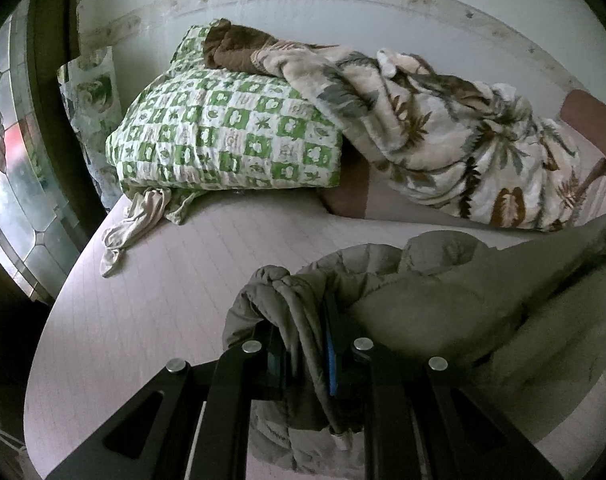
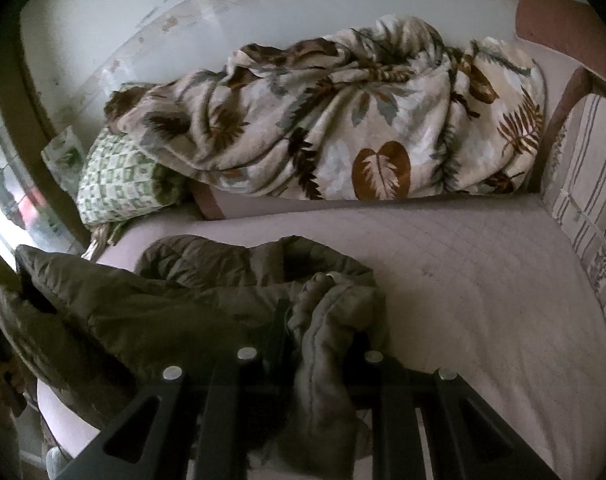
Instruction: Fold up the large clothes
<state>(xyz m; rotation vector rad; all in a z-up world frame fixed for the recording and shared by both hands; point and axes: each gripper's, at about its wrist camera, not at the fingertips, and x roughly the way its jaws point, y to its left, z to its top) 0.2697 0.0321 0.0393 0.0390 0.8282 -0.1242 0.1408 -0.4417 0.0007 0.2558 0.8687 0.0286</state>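
Note:
An olive-green padded jacket (image 1: pixel 443 296) lies bunched on the near part of the pink mattress (image 1: pixel 151 300). My left gripper (image 1: pixel 303 344) is shut on a thick fold of the jacket, which drapes over and between its fingers. In the right wrist view the same jacket (image 2: pixel 175 304) spreads to the left across the mattress (image 2: pixel 483 300). My right gripper (image 2: pixel 323 332) is shut on another bunched edge of it. The left gripper's hand shows dimly at the far left edge of the right wrist view.
A green-and-white checked pillow (image 1: pixel 223 136) and a leaf-print blanket (image 1: pixel 455 140) are piled along the wall at the back. A beige cloth (image 1: pixel 135 228) lies by the pillow. A stained-glass window (image 1: pixel 11 160) is at the left. A striped cushion (image 2: pixel 583 208) stands at the right.

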